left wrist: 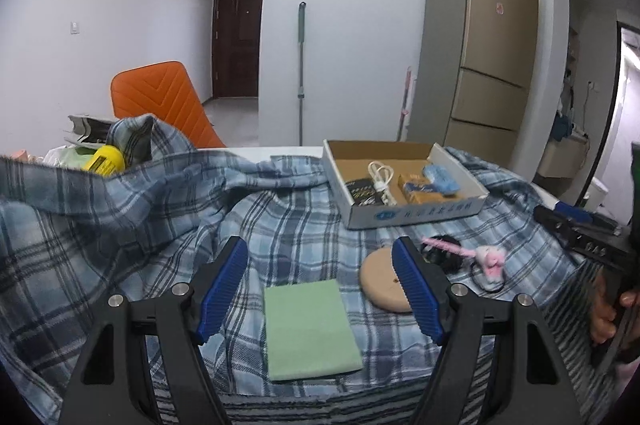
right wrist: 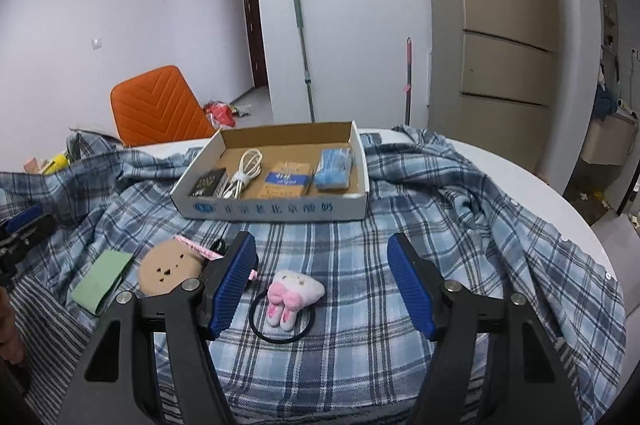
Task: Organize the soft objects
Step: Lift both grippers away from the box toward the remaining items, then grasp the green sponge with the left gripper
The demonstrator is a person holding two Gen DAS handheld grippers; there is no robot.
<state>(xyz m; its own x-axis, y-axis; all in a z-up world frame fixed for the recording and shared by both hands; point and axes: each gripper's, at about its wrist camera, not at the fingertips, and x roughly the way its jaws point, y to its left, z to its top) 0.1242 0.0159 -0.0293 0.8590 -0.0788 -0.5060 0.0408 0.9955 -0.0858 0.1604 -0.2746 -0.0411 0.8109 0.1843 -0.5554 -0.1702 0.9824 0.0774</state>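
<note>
Plaid shirt point(right wrist: 320, 265) covers the round white tabletop point(right wrist: 532, 181), whose bare rim shows at right. Cardboard box point(right wrist: 276, 209) sits at the far middle. Left gripper point(left wrist: 320, 289) jaws wide, empty, green cloth point(left wrist: 308, 329) between them. Right gripper point(right wrist: 320, 281) jaws wide, empty, over the plush hair tie point(right wrist: 294, 291). Tan puff point(right wrist: 170, 267) lies between cloth and hair tie. Open shirt stretches to the right.

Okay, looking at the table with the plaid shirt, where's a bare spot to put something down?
The plaid shirt lies bare right of the plush rabbit hair tie, in front of the cardboard box. It is crowded left of there: tan round pad, pink stick, green cloth. The box's back half is bare too.
</note>
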